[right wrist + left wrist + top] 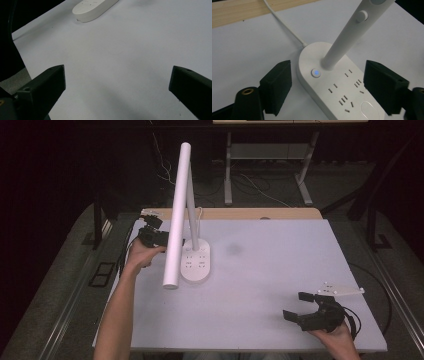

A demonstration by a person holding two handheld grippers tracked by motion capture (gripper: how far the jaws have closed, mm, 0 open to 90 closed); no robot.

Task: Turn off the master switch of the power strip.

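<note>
Lamp [196,262] on the white bench [280,270] in the high view, at about 10 o'clock from the bench's middle: flat oval base with sockets, thin stem rising from the base's far end, long white tube head [178,215] slanting down toward 6 o'clock. Left hand-held gripper [150,236] just at 9 o'clock of the base, partly hidden behind the tube head. Right hand-held gripper [303,307] well apart at 4 o'clock near the bench's front edge, jaws spread, holding nothing.

Left gripper view: left hand-held gripper [328,83] open, one jaw on each side of the base [337,87], touching or not, cannot tell. Lit blue button [316,72] at 9 o'clock of the stem's foot. White cord [284,26] leaving the base toward 11 o'clock.

Right gripper view: right hand-held gripper [117,87] wide open over bare bench, base [93,8] far off at 12 o'clock.
</note>
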